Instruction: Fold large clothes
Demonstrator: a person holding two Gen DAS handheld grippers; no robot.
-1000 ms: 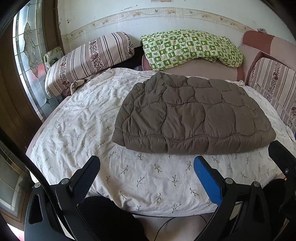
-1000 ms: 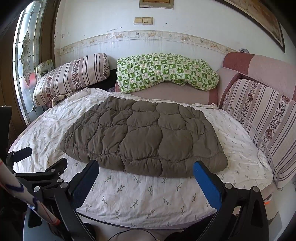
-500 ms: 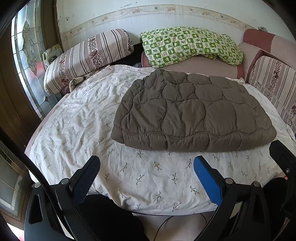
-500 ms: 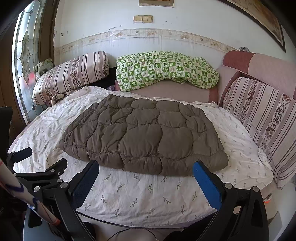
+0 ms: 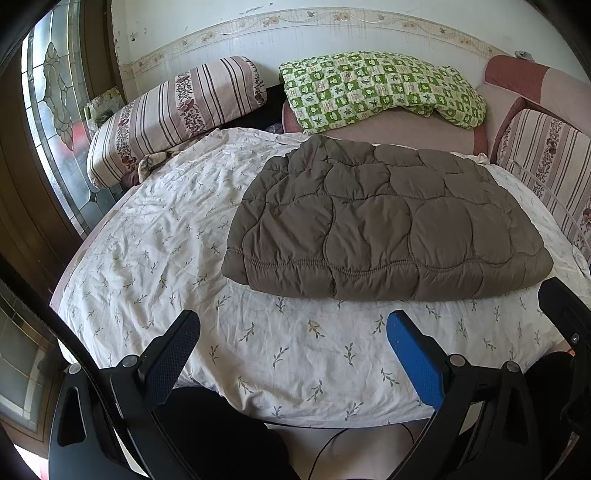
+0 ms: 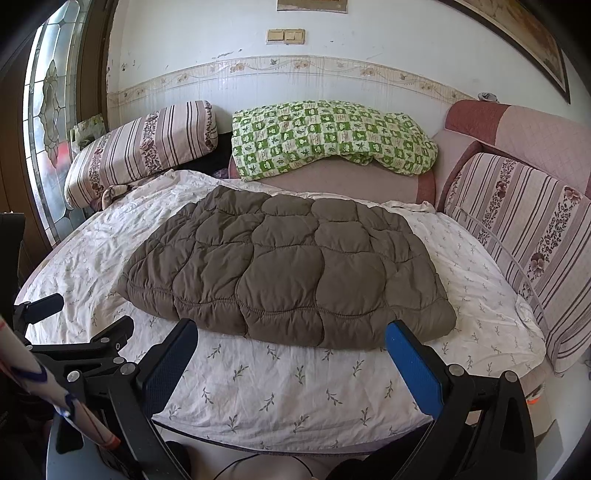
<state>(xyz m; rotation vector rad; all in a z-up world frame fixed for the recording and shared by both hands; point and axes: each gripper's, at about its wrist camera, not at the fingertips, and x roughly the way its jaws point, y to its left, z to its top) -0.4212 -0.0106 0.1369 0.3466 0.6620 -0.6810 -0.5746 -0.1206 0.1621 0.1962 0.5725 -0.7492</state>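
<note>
One brown quilted jacket [image 5: 384, 225] lies folded flat on the bed [image 5: 155, 258], on its leaf-print sheet, nearer the striped cushion on the bed's right side than the window side.

Only the right wrist view shows the double wall switch [image 6: 286, 36] and the picture frame [image 6: 532, 40] above the bed, and it catches the left hand-held gripper [image 6: 79, 325] at its left edge. The left wrist view instead shows more of the stained-glass window [image 5: 55, 122] beside the bed.

Both hand-held grippers, left [image 5: 291, 343] and right [image 6: 291, 347], hover over the bed's near edge with jaws spread wide and nothing between them.

Counted: one jacket, one green checked blanket [image 6: 328, 136] behind it, two striped cushions, one left [image 6: 144, 147] and one right [image 6: 524, 229] of the jacket.
</note>
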